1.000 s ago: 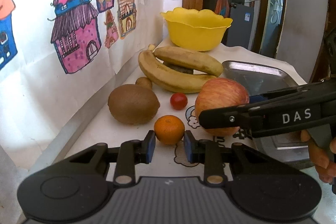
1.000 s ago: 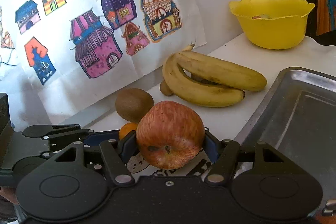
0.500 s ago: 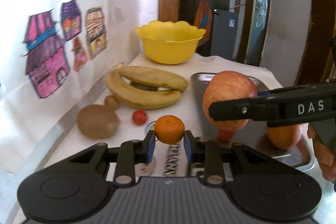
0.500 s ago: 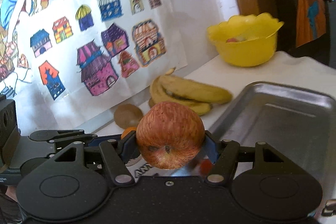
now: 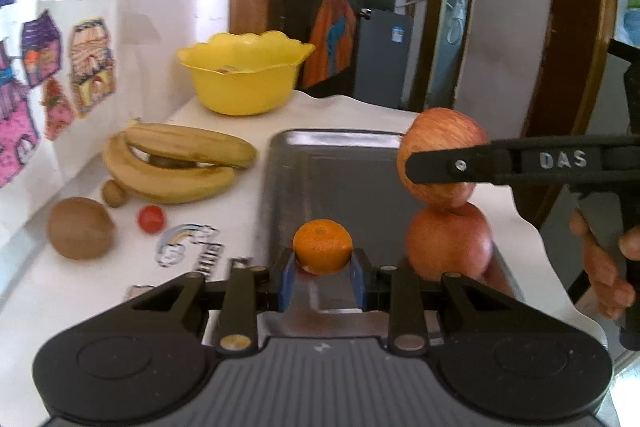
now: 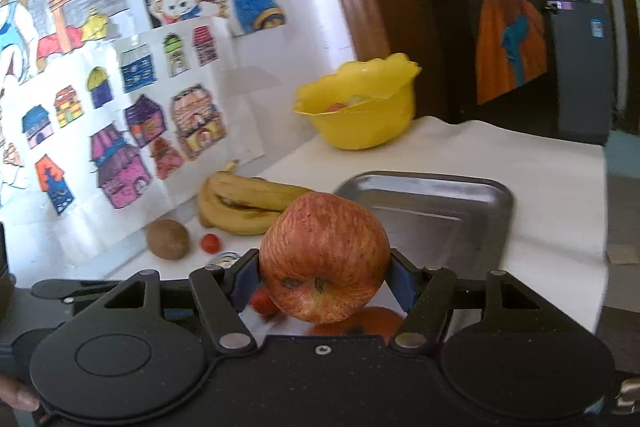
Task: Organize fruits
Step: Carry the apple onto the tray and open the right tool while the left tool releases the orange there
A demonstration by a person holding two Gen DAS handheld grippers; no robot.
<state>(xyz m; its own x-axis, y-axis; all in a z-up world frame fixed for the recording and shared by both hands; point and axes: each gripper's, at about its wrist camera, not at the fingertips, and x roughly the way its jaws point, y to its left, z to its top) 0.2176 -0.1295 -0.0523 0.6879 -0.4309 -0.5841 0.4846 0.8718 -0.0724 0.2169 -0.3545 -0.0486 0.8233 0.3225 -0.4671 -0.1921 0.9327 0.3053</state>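
My left gripper (image 5: 322, 269) is shut on a small orange (image 5: 322, 246) and holds it over the near end of the metal tray (image 5: 332, 167). To its right, my right gripper (image 5: 412, 167) shows side-on, shut on a red apple (image 5: 440, 139) held above the tray's right side. Just under the apple a round orange-red fruit (image 5: 448, 243) lies in the tray. In the right wrist view the apple (image 6: 324, 255) fills the gap between the blue pads of the right gripper (image 6: 324, 281), with the tray (image 6: 436, 211) beyond it.
On the white cloth left of the tray lie two bananas (image 5: 176, 163), a kiwi (image 5: 80, 227), a cherry tomato (image 5: 151, 219) and a small brown fruit (image 5: 113, 191). A yellow bowl (image 5: 244, 75) stands at the back. Drawings cover the left wall. A hand (image 5: 604, 267) grips the right tool.
Both grippers have risen from the cloth and moved right over the tray, each carrying its fruit. The orange was resting on the cloth a second ago.
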